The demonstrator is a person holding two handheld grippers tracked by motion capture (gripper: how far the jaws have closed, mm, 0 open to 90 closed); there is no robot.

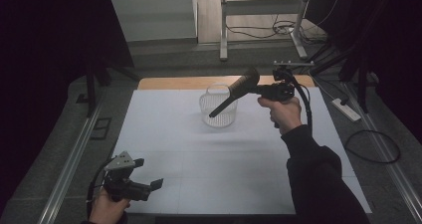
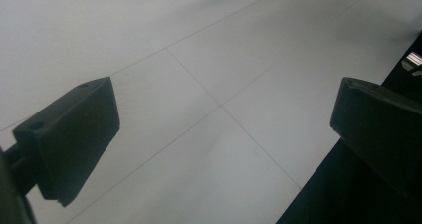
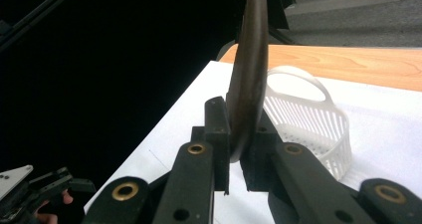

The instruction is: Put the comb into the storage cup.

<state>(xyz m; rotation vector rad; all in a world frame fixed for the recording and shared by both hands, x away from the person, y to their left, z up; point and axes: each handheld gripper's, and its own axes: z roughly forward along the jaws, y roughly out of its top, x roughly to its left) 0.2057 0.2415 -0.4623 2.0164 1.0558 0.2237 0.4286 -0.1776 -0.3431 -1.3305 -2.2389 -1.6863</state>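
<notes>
the right gripper (image 1: 260, 90), upper middle of the high view, is clamped on a dark wooden spoon (image 1: 233, 92). its jaws pinch the bowl end, and the handle slants down to the left over the white basket (image 1: 218, 113) in the upper centre of the frame. in the right gripper view the spoon (image 3: 250, 64) stands edge-on between the pads, caught only near its lower rim, with the basket (image 3: 318, 122) to its right.

the risk, as i judge it, is that thin curved grip: the bowl is smooth and rounded, so the spoon could pivot or slide out between the pads if the hand tilts or jolts. the long handle hangs free and gives leverage; if its tip knocks the basket's rim or arched handle, the light basket could tip or skid across the white table (image 1: 199, 159), or the spoon could twist loose and land outside it.

the left gripper (image 1: 149, 186), lower left of the high view, has its jaws apart and holds nothing, resting low over the table (image 2: 209, 59), well apart from the basket, too far to steady it.
</notes>
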